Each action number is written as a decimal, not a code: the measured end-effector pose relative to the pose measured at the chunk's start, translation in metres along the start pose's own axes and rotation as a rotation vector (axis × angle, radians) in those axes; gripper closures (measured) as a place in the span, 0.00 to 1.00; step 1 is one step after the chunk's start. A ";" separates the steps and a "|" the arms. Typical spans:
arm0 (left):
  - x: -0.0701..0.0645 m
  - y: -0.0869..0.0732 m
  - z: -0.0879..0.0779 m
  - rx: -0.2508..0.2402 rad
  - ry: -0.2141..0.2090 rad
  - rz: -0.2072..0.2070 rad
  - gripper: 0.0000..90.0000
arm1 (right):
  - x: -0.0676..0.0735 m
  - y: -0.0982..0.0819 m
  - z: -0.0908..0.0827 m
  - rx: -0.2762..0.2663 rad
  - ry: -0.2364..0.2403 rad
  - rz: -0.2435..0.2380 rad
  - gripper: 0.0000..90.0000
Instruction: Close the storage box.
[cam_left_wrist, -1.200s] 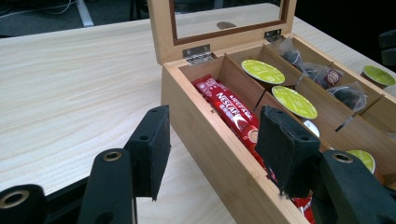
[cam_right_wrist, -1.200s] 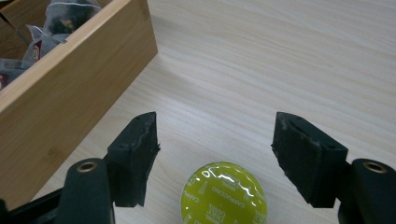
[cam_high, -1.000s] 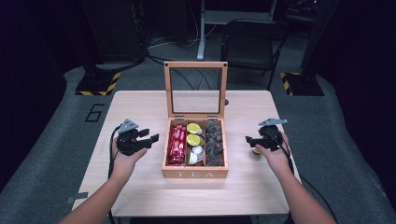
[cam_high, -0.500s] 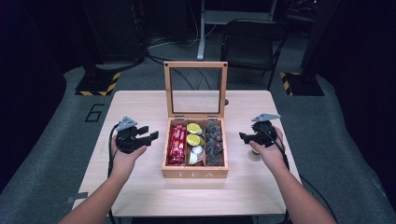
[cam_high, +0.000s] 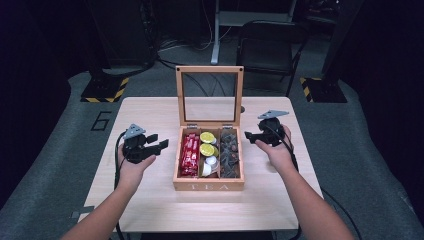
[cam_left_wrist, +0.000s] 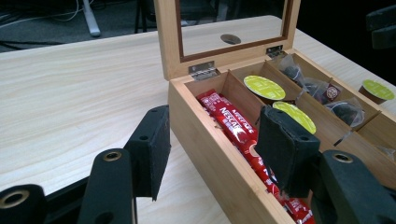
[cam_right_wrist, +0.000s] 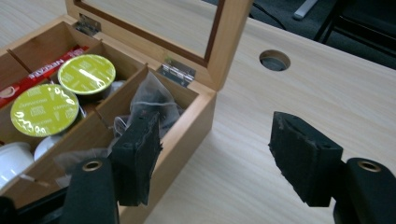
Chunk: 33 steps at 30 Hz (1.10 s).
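Note:
An open wooden tea box (cam_high: 208, 186) stands mid-table with its glass lid (cam_high: 209, 96) upright. It holds red coffee sticks (cam_high: 189, 154), green-lidded capsules (cam_high: 207, 143), white capsules (cam_high: 210, 164) and tea bags (cam_high: 230, 152). My left gripper (cam_high: 159, 142) hovers left of the box, open and empty; in the left gripper view its jaws (cam_left_wrist: 212, 154) frame the box's near corner without pressing on it. My right gripper (cam_high: 250, 136) hangs open just right of the box's right wall, with nothing between its fingers (cam_right_wrist: 215, 154). A green-lidded capsule (cam_left_wrist: 376, 89) sits on the table past the box.
The table (cam_high: 150, 205) has a round cable hole (cam_right_wrist: 274, 60) behind the lid. A dark chair (cam_high: 270, 50) and a stand stay beyond the far edge. Bare wood lies on both sides of the box and in front of it.
The right gripper has risen and moved toward the box's right wall, farther from the person. The left gripper and the box have stayed put.

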<state>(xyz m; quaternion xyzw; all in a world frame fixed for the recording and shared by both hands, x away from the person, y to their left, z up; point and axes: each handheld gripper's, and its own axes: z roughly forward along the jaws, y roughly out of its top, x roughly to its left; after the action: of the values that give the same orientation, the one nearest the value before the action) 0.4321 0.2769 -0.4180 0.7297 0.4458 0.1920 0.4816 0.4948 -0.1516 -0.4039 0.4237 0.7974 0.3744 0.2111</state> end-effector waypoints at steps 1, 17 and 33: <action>0.000 0.000 0.000 -0.002 0.002 -0.002 0.50 | 0.001 0.003 0.001 -0.003 0.000 -0.003 0.37; 0.000 0.000 0.000 -0.002 -0.006 0.008 0.50 | 0.003 0.037 0.024 -0.004 0.015 0.030 0.35; -0.002 0.000 0.002 0.016 -0.015 0.023 0.50 | -0.001 0.051 0.044 0.009 -0.004 0.045 0.34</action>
<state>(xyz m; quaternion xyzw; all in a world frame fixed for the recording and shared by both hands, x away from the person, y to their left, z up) 0.4323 0.2742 -0.4190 0.7400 0.4351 0.1885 0.4770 0.5508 -0.1159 -0.3922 0.4431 0.7889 0.3746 0.2023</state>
